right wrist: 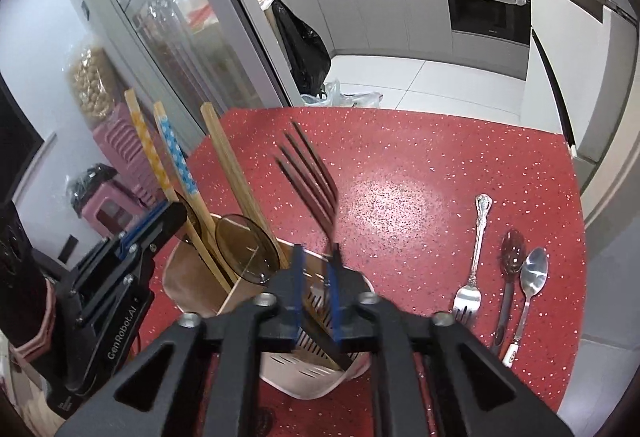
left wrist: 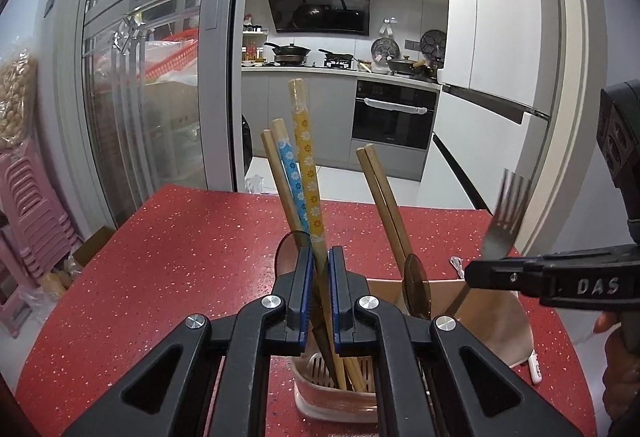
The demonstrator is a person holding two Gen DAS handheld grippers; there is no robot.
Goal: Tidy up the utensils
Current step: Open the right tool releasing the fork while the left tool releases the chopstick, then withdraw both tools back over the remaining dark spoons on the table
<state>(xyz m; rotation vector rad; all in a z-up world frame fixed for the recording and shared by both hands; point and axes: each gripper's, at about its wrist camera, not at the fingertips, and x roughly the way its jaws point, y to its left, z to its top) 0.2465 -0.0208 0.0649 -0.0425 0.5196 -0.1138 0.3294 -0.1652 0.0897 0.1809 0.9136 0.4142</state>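
A pink and white utensil holder [left wrist: 332,393] stands on the red table; it also shows in the right wrist view [right wrist: 304,377]. My left gripper [left wrist: 319,285] is shut on a yellow flowered chopstick [left wrist: 306,165] standing in the holder, beside a blue flowered chopstick [left wrist: 290,173] and plain wooden chopsticks [left wrist: 384,197]. Brown translucent spoons [left wrist: 416,285] sit in the holder too. My right gripper [right wrist: 316,277] is shut on a metal fork [right wrist: 310,173], tines up, handle down over the holder's right compartment. That fork also shows in the left wrist view [left wrist: 504,221].
On the red table [right wrist: 400,157] to the right lie a silver fork [right wrist: 474,257], a dark red spoon [right wrist: 510,265] and a silver spoon [right wrist: 530,285]. A glass sliding door [left wrist: 152,77] and pink stools [left wrist: 28,205] stand left; the kitchen lies beyond.
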